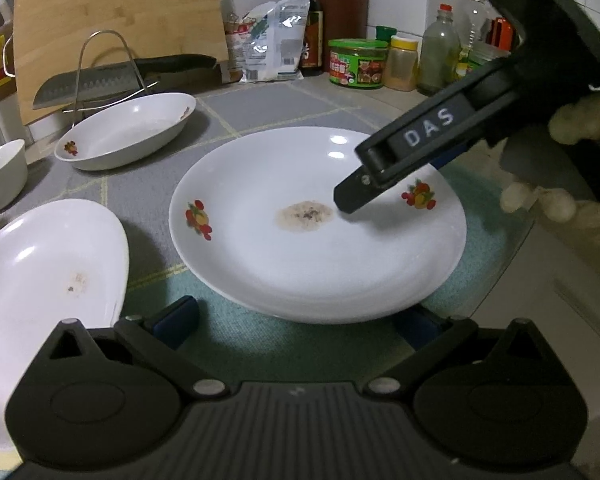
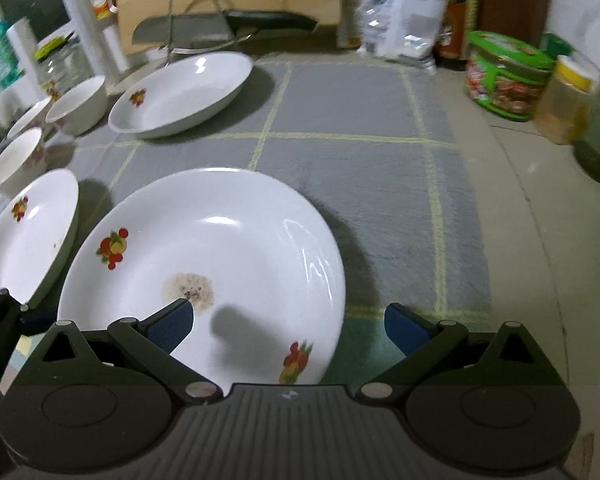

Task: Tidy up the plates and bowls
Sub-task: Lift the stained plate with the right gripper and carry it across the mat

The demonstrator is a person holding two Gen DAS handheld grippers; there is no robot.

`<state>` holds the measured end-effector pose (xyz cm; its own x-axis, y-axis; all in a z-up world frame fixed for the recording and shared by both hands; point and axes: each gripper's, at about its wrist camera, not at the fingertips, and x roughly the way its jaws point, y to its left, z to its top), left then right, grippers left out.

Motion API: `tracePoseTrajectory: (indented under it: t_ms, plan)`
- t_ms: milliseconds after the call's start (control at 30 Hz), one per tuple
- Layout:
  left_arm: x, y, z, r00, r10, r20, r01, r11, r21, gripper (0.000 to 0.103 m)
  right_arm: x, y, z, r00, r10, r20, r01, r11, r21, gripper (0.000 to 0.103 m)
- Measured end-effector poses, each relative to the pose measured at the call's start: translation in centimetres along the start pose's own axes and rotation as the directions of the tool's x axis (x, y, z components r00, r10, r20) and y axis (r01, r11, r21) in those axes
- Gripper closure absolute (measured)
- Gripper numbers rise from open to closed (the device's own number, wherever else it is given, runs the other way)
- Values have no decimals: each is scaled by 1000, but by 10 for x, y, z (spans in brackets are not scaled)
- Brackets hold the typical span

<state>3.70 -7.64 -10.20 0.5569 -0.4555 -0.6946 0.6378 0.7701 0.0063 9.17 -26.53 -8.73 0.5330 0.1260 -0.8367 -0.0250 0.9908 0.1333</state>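
Note:
A large white plate (image 1: 320, 248) (image 2: 220, 248) with fruit decals and a brown stain in its middle rests on the grey-green mat. My left gripper (image 1: 300, 314) is open at the plate's near rim, and the rim overhangs its right blue pad. My right gripper (image 2: 288, 314) is open too. Its left pad (image 2: 172, 324) hovers over the plate's inside and its right pad (image 2: 404, 330) is outside the rim, over the mat. In the left wrist view its black finger (image 1: 400, 156) reaches in from the upper right. A second plate (image 1: 40, 280) (image 2: 24, 236) lies to the left.
An oval white dish (image 1: 128, 132) (image 2: 180, 96) sits at the back left, in front of a wire rack holding a cleaver (image 1: 100, 84). Small bowls (image 1: 0, 176) (image 2: 80, 104) stand far left. A cutting board (image 1: 116, 20), bottles, bags and a green tub (image 1: 358, 64) (image 2: 504, 76) line the wall.

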Motion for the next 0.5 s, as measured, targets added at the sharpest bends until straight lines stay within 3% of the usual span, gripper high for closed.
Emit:
tracePoseTrajectory:
  t_ms: [200, 500]
  plan:
    - [0, -1, 1, 1000, 10, 3, -10, 1000, -10, 0, 11, 4, 8, 999, -32, -38, 29, 996, -83, 0]
    - [-1, -2, -4, 1000, 19, 24, -19, 1000, -13, 0, 10, 1, 7, 999, -12, -43, 7, 993, -118, 0]
